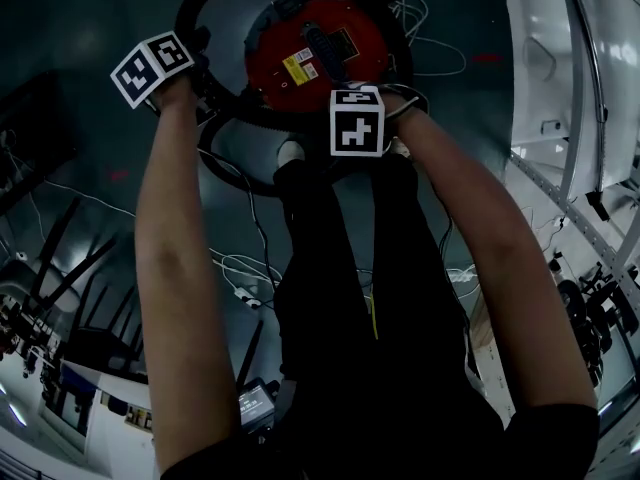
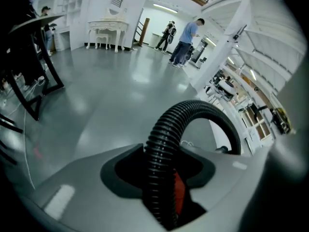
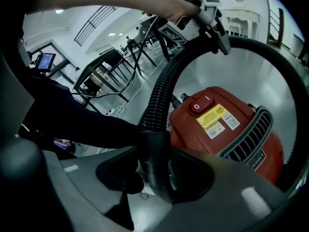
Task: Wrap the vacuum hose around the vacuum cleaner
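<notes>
The floor [image 1: 80,18] is smooth, grey and glossy, throwing back the ceiling lights. A red vacuum cleaner [image 1: 315,53] stands on it just ahead of the person's white shoe [image 1: 291,152]. Loose white cables [image 1: 430,38] lie in loops beside the vacuum cleaner, toward the white wall on the right, and more cable [image 1: 240,268] trails by the person's legs. Black stand legs [image 2: 29,91] rest on the floor to the left. At the far end of the room, a white dressing table [image 2: 107,30] stands against the wall, and people [image 2: 186,40] stand near a doorway.

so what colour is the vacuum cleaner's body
The vacuum cleaner is red, with a yellow label; best in the right gripper view.
</notes>
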Motion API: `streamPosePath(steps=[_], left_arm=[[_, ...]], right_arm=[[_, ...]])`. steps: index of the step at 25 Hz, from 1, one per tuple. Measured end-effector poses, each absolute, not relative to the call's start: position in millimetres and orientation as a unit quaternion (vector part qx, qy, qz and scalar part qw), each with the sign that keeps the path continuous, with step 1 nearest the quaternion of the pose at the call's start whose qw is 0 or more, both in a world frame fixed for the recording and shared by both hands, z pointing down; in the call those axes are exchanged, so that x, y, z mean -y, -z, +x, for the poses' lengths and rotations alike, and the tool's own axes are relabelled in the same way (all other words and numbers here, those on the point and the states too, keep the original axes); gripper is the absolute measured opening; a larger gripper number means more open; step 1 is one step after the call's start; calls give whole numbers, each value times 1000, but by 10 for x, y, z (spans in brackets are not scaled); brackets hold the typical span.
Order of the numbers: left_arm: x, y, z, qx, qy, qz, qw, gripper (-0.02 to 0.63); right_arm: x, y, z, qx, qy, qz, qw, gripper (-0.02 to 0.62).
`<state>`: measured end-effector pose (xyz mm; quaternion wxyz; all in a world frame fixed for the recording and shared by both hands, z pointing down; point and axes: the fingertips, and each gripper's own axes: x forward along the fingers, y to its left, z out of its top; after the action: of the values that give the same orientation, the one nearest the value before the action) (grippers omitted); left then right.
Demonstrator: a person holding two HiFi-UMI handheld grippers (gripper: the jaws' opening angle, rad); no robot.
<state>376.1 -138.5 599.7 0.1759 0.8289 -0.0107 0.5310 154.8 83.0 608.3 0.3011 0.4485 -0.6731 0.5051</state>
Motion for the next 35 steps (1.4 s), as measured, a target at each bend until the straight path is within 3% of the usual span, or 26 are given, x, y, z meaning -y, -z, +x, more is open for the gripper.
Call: streamPosePath(steps=[12, 26, 35], left_arm=[[1492, -6180, 3363, 20, -557, 812, 174, 192], [1422, -6268, 3118, 30, -564, 793, 229, 192], [1422, -6376, 3020, 29, -567, 788, 237, 192]], right_arm=[[-1181, -5866, 2133, 623, -498, 540, 269, 221], [-2002, -5987, 2936, 465, -508, 682, 248, 221], [-2210, -6208, 3433, 415, -516, 701, 264, 224]])
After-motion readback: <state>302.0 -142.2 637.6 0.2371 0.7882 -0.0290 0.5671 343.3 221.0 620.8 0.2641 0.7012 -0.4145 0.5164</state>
